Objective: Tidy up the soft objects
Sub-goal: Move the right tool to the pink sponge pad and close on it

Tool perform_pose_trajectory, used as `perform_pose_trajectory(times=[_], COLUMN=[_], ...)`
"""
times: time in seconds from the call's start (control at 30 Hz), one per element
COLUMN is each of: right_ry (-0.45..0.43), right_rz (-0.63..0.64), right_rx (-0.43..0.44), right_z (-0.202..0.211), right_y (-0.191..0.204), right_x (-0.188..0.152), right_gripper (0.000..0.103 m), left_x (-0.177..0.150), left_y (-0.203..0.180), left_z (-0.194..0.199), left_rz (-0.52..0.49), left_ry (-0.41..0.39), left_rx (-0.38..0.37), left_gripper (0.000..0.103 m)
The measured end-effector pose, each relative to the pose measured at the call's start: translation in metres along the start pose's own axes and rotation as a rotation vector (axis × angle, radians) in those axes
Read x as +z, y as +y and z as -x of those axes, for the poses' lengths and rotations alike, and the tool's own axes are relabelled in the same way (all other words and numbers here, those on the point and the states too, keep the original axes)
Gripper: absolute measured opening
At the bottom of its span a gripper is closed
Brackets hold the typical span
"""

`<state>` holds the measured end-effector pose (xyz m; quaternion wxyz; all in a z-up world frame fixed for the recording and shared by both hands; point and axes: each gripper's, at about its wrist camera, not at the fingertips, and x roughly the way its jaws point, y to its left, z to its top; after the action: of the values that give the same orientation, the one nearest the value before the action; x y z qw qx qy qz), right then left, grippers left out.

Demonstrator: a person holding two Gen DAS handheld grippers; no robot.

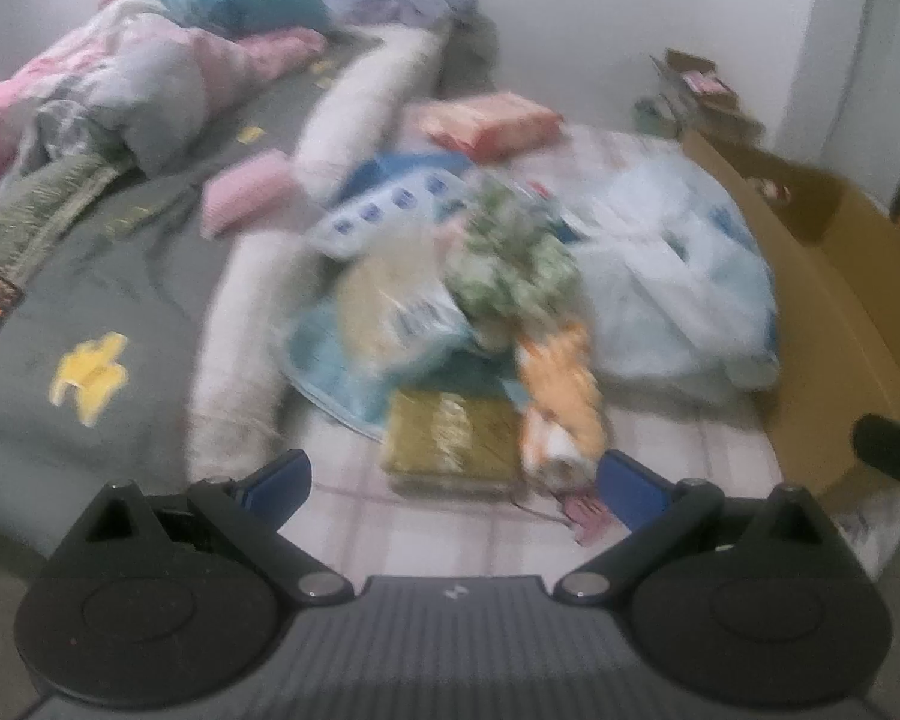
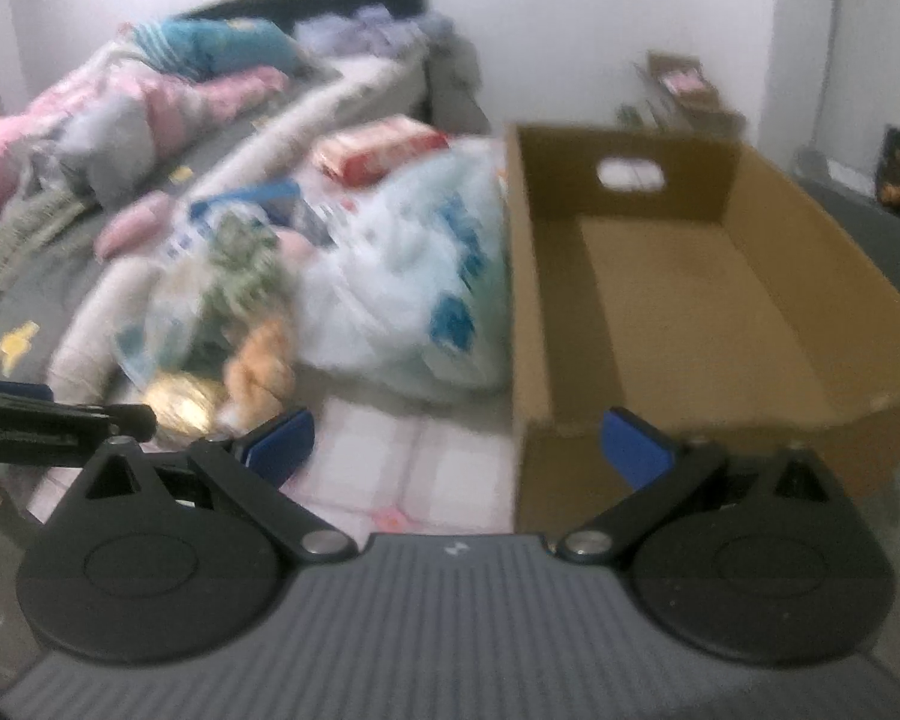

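Several soft things sit in one blurry pile [image 1: 486, 300] on the checked pink sheet [image 1: 450, 516], just left of the empty cardboard box [image 2: 690, 300]; everything below is placed off that box. Nearest bit of the pile looks like an orange plush toy [image 1: 561, 402], long axis running away from the camera, with a yellow-green packet [image 1: 450, 438] touching its left side and a big plastic bag [image 2: 414, 288] pressed right against the box's left wall. Left gripper [image 1: 453, 480] is dead ahead of the plush and clearly nearer, jaws spread wide, holding nothing; right gripper [image 2: 456, 444] straddles the box's near-left corner, also wide open and empty. So I'd guess left grabs, then carries rightward into the box; too blurry to say much more.
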<state>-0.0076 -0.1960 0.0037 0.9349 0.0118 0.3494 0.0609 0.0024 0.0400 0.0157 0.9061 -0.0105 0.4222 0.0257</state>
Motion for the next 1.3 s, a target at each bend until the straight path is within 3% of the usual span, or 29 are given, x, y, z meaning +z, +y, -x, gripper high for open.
perform_pose_trajectory(times=[0.2,0.37,0.53,0.7,0.9,1.03,1.3], right_ry=[-0.049,-0.070,-0.062,0.040,0.159,0.284,0.461], right_rz=[0.061,0.041,0.043,0.124,0.143,0.112,0.107], right_rx=[0.088,0.222,0.342,0.479,0.554,0.602,0.637], right_z=[-0.001,-0.015,-0.040,-0.078,-0.164,-0.234,-0.329], right_y=[0.023,0.047,0.078,0.127,0.185,0.224,0.273], right_x=[0.029,0.062,0.120,0.195,0.249,0.261,0.258], right_gripper=[0.102,0.102,0.102,0.102,0.101,0.094,0.072], left_x=[0.016,0.034,0.065,0.101,0.133,0.148,0.165], left_y=[0.034,0.065,0.100,0.119,0.141,0.158,0.176], left_z=[0.009,0.007,-0.011,-0.038,-0.082,-0.109,-0.157], left_rz=[0.019,0.018,0.043,0.017,0.038,0.079,0.135], left_ry=[-0.076,-0.113,-0.147,-0.156,-0.151,-0.114,0.009], left_rx=[0.048,0.088,0.050,0.060,0.065,0.022,-0.050], left_gripper=[0.102,0.102,0.102,0.102,0.102,0.095,0.091])
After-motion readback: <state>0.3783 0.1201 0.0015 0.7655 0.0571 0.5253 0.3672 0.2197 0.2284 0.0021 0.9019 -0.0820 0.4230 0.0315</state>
